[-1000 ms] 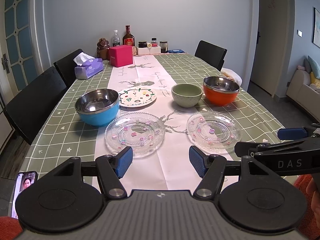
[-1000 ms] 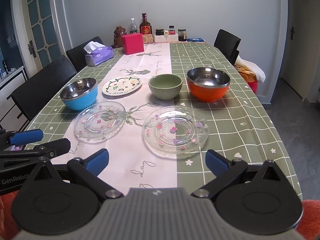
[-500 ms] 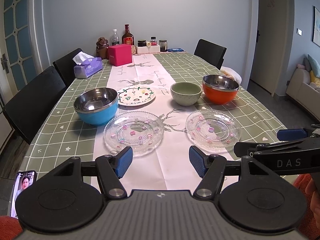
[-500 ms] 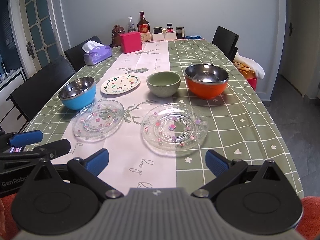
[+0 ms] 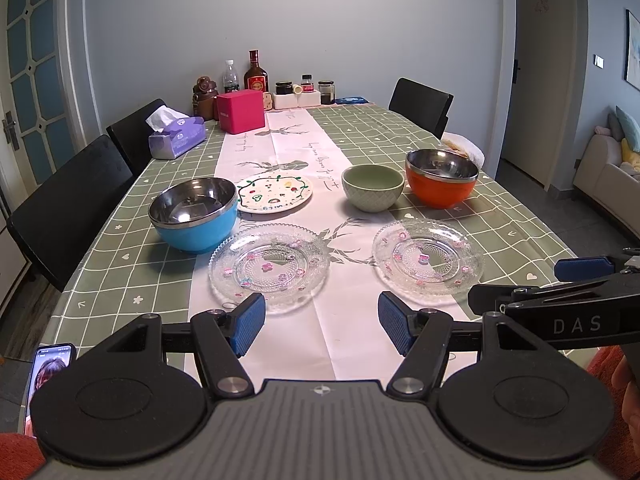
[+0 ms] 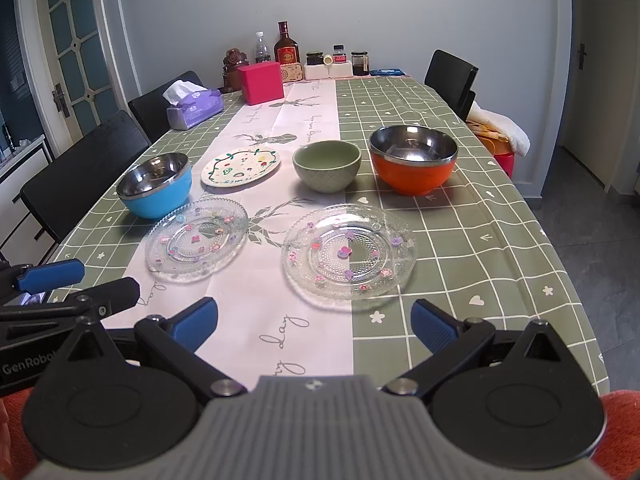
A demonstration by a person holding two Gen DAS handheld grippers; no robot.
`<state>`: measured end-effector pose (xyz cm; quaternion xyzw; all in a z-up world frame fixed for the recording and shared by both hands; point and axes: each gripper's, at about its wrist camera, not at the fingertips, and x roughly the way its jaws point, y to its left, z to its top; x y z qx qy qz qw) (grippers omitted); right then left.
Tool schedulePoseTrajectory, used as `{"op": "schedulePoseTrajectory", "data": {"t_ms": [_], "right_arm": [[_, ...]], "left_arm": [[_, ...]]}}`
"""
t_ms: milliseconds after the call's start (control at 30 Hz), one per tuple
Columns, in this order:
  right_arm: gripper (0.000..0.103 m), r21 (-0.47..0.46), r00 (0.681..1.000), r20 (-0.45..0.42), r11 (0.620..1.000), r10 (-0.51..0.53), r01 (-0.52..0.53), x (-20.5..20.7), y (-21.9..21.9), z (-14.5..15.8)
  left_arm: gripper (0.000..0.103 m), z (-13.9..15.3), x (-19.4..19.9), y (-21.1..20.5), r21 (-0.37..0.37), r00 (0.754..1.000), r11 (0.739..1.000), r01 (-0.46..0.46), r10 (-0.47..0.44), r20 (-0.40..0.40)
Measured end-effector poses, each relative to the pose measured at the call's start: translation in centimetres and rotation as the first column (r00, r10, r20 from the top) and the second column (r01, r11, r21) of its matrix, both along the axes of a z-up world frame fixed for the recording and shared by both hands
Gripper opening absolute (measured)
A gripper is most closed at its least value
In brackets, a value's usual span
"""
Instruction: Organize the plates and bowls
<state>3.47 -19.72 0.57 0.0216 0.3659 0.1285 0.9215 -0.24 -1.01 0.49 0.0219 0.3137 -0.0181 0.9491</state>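
Two clear glass plates with flower dots lie near the table's front: the left glass plate (image 5: 269, 266) (image 6: 196, 239) and the right glass plate (image 5: 427, 256) (image 6: 349, 255). Behind them stand a blue steel-lined bowl (image 5: 193, 213) (image 6: 155, 184), a white painted plate (image 5: 274, 198) (image 6: 241, 166), a green bowl (image 5: 373, 186) (image 6: 327, 165) and an orange steel-lined bowl (image 5: 441, 177) (image 6: 413, 163). My left gripper (image 5: 322, 326) is open and empty, just short of the left glass plate. My right gripper (image 6: 314, 325) is open and empty before the right glass plate.
Far end of the table: purple tissue box (image 5: 176, 138), pink box (image 5: 240, 111), bottles and jars (image 5: 256, 76). Black chairs (image 5: 68, 204) stand along the left, another chair (image 5: 422, 104) at the far right. A phone (image 5: 44, 376) lies at the near left edge.
The view has shifted only slightly; the dishes sit a little lower in both views. Both grippers stay open and nothing on the table has moved.
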Motion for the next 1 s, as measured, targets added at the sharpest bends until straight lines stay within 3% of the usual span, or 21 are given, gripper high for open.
{"op": "schedulePoseTrajectory", "data": {"t_ms": [500, 667, 867, 1000], "right_arm": [[0.100, 0.024, 0.999, 0.031, 0.999, 0.020, -0.021, 0.9, -0.8, -0.3], [0.100, 0.044, 0.999, 0.045, 0.999, 0.024, -0.026, 2.4, -1.2, -0.1], [0.100, 0.049, 1.000, 0.026, 0.999, 0.016, -0.017, 6.4, -2.4, -0.6], [0.092, 0.038, 1.000, 0.011, 0.999, 0.014, -0.014, 9.2, -3.3, -0.7]], "left_arm": [[0.076, 0.0, 1.0, 0.6, 0.006, 0.998, 0.999, 0.054, -0.054, 0.040], [0.076, -0.3, 2.7, 1.2, -0.052, 0.996, 0.995, 0.081, -0.080, 0.024], [0.059, -1.2, 5.6, 0.9, -0.156, 0.992, 0.980, 0.121, -0.122, -0.003], [0.049, -2.0, 8.1, 0.1, -0.211, 0.991, 0.970, 0.121, -0.131, -0.033]]}}
